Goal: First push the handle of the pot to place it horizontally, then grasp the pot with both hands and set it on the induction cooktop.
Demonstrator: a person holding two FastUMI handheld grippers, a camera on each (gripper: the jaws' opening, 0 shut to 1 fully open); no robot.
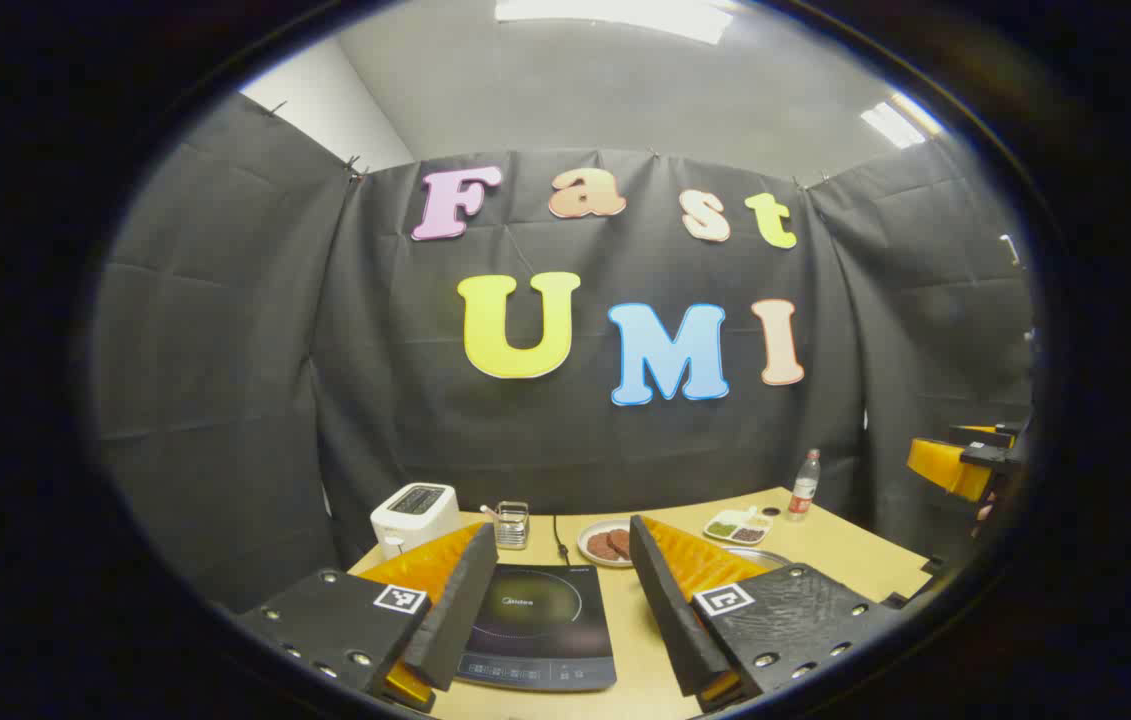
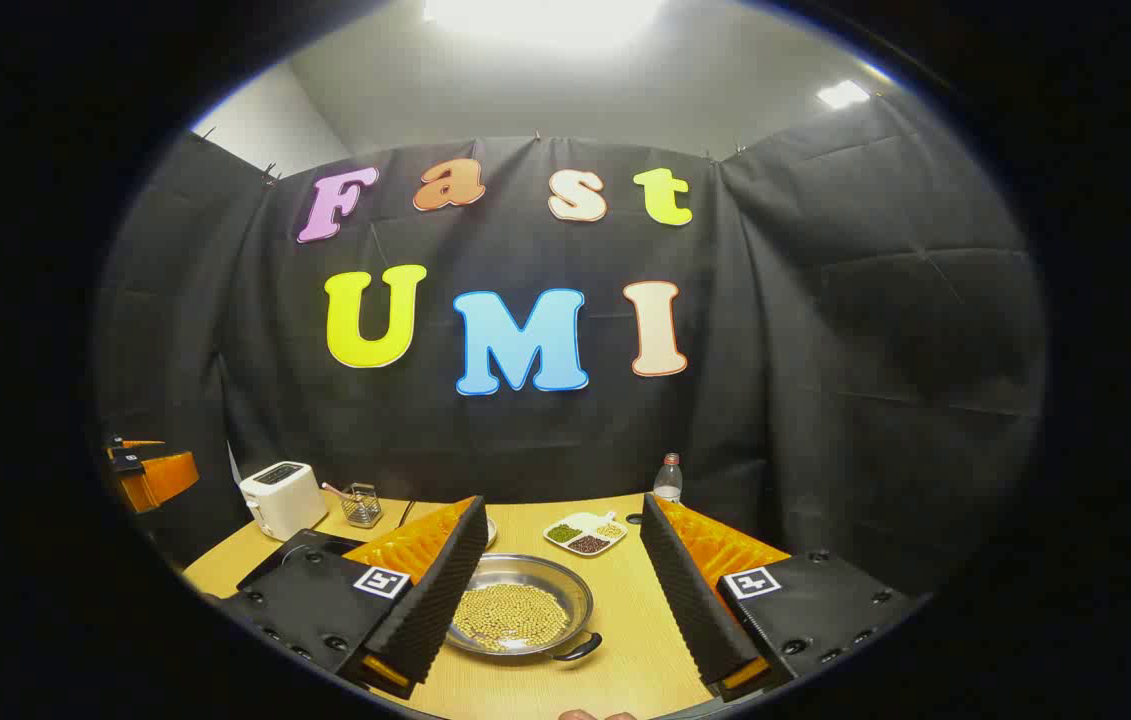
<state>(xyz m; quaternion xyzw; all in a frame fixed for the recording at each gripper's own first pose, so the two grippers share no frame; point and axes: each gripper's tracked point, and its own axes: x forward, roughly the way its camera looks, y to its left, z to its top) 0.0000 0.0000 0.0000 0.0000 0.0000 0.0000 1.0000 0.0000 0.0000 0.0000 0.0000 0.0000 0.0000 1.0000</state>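
Both the left gripper (image 1: 562, 610) over the cooktop (image 1: 537, 628) and the right gripper (image 2: 562, 600) over the pot (image 2: 521, 605) at frame bottom gape wide, holding nothing.

Your left gripper (image 1: 560, 610) hangs with jaws wide above the induction cooktop (image 1: 537, 625), whose top is bare. Behind it the toaster (image 1: 412, 516), wire basket (image 1: 511, 524) and plate (image 1: 605, 543) crowd the table's back edge. Your right gripper (image 2: 560, 600), also spread, frames the pot (image 2: 522, 605); bare table (image 2: 625, 640) lies around it, the divided dish (image 2: 585, 533) and bottle (image 2: 666, 479) beyond.
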